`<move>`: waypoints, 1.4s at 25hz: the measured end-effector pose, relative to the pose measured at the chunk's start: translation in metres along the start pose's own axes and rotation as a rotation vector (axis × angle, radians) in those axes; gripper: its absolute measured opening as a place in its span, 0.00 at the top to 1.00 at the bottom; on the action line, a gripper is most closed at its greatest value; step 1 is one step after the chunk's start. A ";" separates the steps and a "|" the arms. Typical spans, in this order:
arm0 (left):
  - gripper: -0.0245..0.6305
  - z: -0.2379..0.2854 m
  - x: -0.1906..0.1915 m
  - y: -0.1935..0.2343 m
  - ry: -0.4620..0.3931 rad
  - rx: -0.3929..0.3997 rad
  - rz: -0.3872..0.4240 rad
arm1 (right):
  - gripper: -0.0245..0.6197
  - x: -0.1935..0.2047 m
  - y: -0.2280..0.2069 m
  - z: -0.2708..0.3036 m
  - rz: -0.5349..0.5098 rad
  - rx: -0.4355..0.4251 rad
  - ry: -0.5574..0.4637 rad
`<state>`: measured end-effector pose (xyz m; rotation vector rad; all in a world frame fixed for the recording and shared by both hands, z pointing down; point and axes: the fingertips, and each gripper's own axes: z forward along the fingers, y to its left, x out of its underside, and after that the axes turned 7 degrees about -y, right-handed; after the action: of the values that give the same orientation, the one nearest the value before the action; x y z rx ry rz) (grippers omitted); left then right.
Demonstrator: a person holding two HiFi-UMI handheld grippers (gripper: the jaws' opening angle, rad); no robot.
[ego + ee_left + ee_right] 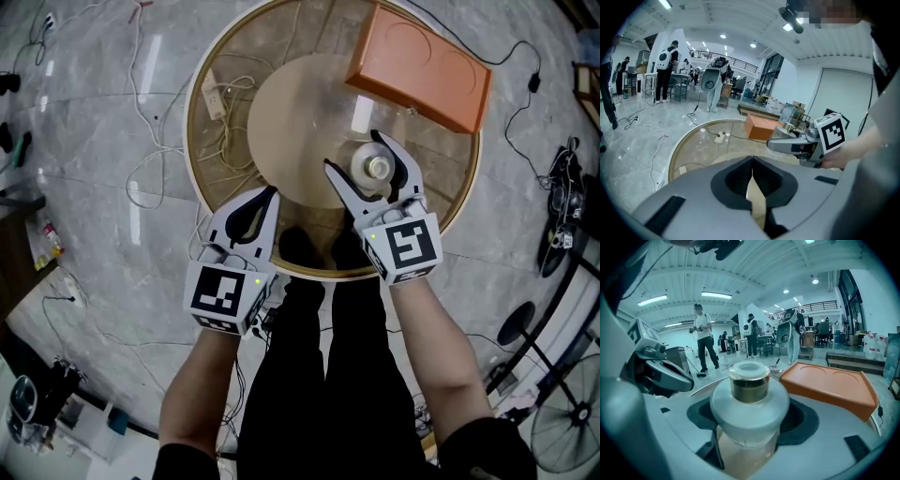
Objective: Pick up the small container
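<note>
We have the small container (378, 169) gripped in our right tool (354, 152), centre frame. Our left tool (751, 164) is clenched, empty. Whether it's lifted is unclear.

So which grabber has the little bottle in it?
The right gripper: its jaws close on the small container. The left gripper is shut, empty.

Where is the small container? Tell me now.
Head view, right of centre: the small container is between the right gripper's jaws over the round glass table, just nearer the person than the orange box.
</note>
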<state>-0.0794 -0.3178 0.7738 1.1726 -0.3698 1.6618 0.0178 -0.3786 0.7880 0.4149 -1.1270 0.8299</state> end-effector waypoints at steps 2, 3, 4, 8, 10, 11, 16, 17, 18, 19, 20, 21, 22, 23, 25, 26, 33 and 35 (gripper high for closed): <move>0.93 -0.006 -0.018 -0.008 -0.027 0.023 0.008 | 0.43 -0.018 0.005 -0.012 0.000 -0.001 -0.002; 0.94 -0.009 -0.028 -0.013 -0.041 0.034 0.014 | 0.43 -0.029 0.006 -0.018 -0.002 -0.003 -0.003; 0.94 -0.013 -0.038 -0.017 -0.051 0.043 0.021 | 0.43 -0.040 0.008 -0.025 -0.006 -0.006 -0.002; 0.93 -0.035 -0.076 -0.036 -0.074 0.056 0.061 | 0.43 -0.091 0.017 -0.058 -0.018 0.000 -0.007; 0.93 -0.050 -0.098 -0.046 -0.084 0.061 0.083 | 0.43 -0.123 0.022 -0.076 -0.026 -0.002 -0.021; 0.93 -0.058 -0.109 -0.052 -0.087 0.064 0.093 | 0.43 -0.141 0.025 -0.087 -0.026 0.003 -0.029; 0.93 -0.110 -0.165 -0.085 -0.116 0.079 0.107 | 0.43 -0.218 0.048 -0.144 -0.022 0.001 -0.054; 0.93 -0.120 -0.175 -0.091 -0.122 0.082 0.104 | 0.43 -0.231 0.053 -0.154 -0.013 -0.002 -0.059; 0.93 -0.129 -0.183 -0.098 -0.125 0.085 0.103 | 0.43 -0.243 0.058 -0.165 -0.005 -0.004 -0.065; 0.93 -0.137 -0.191 -0.104 -0.127 0.089 0.104 | 0.43 -0.255 0.063 -0.175 0.001 -0.005 -0.072; 0.93 -0.144 -0.199 -0.111 -0.128 0.094 0.108 | 0.43 -0.266 0.067 -0.184 0.007 -0.007 -0.080; 0.93 -0.152 -0.206 -0.118 -0.128 0.098 0.113 | 0.43 -0.277 0.071 -0.193 0.016 -0.010 -0.088; 0.93 -0.159 -0.212 -0.125 -0.128 0.101 0.118 | 0.43 -0.286 0.076 -0.202 0.025 -0.013 -0.097; 0.93 -0.167 -0.218 -0.131 -0.127 0.102 0.121 | 0.43 -0.296 0.080 -0.211 0.033 -0.017 -0.106; 0.93 -0.181 -0.232 -0.142 -0.127 0.098 0.125 | 0.43 -0.315 0.089 -0.227 0.044 -0.026 -0.126; 0.93 -0.187 -0.240 -0.147 -0.130 0.095 0.127 | 0.43 -0.324 0.093 -0.235 0.048 -0.033 -0.137; 0.93 -0.211 -0.296 -0.187 -0.181 0.088 0.110 | 0.43 -0.387 0.108 -0.285 0.094 -0.094 -0.212; 0.93 -0.214 -0.307 -0.203 -0.184 0.090 0.113 | 0.43 -0.401 0.109 -0.299 0.106 -0.108 -0.227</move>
<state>-0.0156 -0.2493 0.3581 1.3993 -0.4885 1.6860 0.0487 -0.2558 0.2918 0.3676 -1.4077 0.8247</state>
